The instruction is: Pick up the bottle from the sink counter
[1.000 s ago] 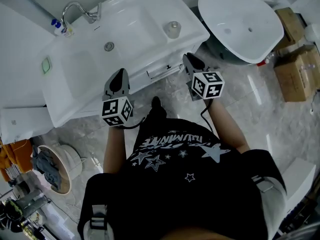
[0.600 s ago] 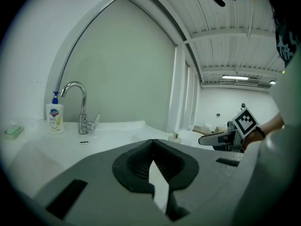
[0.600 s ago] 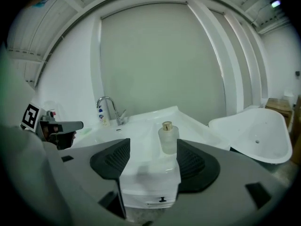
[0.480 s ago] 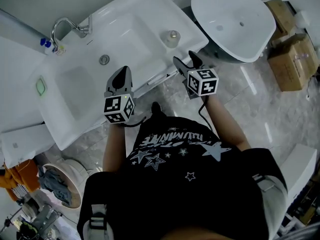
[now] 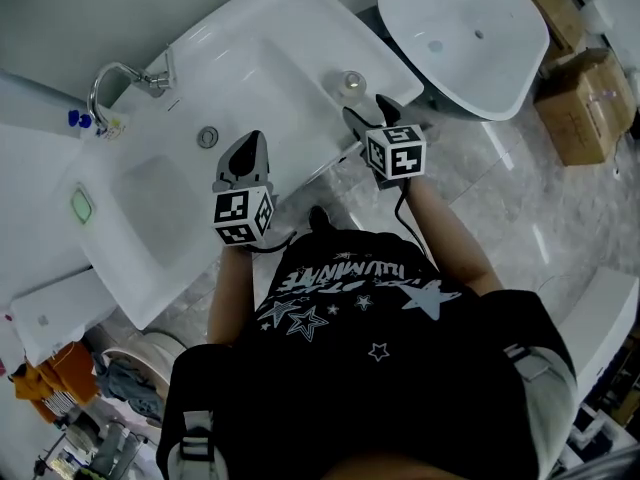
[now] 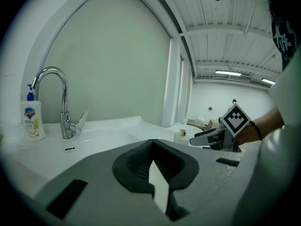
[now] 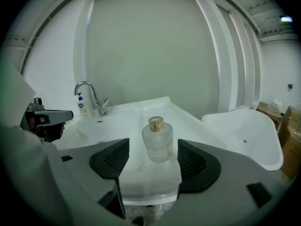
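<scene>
A small frosted glass bottle [image 5: 351, 81] with a gold cap stands upright on the right corner of the white sink counter [image 5: 290, 28]. My right gripper [image 5: 367, 111] is open just short of it. In the right gripper view the bottle [image 7: 157, 142] sits centred just beyond the two dark pads [image 7: 112, 163], untouched. My left gripper [image 5: 248, 146] hovers over the counter's front edge, left of the bottle. Its jaws [image 6: 151, 155] are shut on nothing. From the left gripper view the bottle [image 6: 181, 136] shows small beside the right gripper [image 6: 207, 138].
A chrome faucet [image 5: 125, 73] and a soap dispenser [image 6: 32, 119] stand at the back left of the basin with its drain [image 5: 207, 136]. A large white tub [image 5: 470, 28] lies right of the counter. Cardboard boxes [image 5: 585, 98] sit beyond it.
The right gripper's jaws went from shut to open and it moved forward toward the bottle. The left gripper edged forward over the counter's edge.
</scene>
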Motion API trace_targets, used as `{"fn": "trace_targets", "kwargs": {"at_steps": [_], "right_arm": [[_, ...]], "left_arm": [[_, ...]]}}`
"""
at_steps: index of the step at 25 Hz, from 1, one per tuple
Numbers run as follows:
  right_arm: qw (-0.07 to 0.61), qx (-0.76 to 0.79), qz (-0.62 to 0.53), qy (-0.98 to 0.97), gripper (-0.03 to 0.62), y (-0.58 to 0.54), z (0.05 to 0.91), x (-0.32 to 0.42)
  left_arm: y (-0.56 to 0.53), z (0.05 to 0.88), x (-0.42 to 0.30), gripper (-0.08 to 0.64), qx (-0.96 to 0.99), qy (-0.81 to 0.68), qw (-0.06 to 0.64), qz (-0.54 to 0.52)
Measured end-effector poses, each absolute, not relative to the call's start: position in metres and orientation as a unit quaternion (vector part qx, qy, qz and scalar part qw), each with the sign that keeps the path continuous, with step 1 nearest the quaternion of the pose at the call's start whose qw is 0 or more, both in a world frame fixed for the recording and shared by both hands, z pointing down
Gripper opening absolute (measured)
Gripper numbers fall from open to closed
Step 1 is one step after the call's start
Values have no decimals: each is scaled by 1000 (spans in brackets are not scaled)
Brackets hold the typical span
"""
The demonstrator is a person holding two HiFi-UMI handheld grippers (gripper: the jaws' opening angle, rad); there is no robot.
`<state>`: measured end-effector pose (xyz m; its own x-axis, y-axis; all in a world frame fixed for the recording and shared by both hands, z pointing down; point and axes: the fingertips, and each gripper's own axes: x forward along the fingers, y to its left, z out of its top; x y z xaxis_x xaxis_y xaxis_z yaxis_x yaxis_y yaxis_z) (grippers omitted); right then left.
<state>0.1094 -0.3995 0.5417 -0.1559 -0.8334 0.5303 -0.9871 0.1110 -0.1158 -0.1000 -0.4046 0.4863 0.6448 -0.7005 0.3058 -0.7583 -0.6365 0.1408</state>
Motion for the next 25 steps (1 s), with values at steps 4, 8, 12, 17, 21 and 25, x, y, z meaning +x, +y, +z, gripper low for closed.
{"fn": "trace_targets", "kwargs": {"at_steps": [4,8,12,17,21,25], "right_arm": [[195,627,235,-717,293,-419,552,109],[208,640,228,-704,319,-435,555,112],[235,636,230,-698,334,-446,564,109],[262,635,252,-682,334,-455,581,108],[271,631,267,-676,334,-459,589,110],[287,632,274,-665,333,-459,594,113]], "left_arm": [[-421,495,-101,8,897,-402,141,114],[-430,502,-100,8,896,-401,150,118],[-440,508,-100,8,895,-400,156,121],[-448,514,-103,8,894,-399,162,125],[-449,517,-102,8,893,-399,166,126],[-448,518,-102,8,893,-398,166,128]]}}
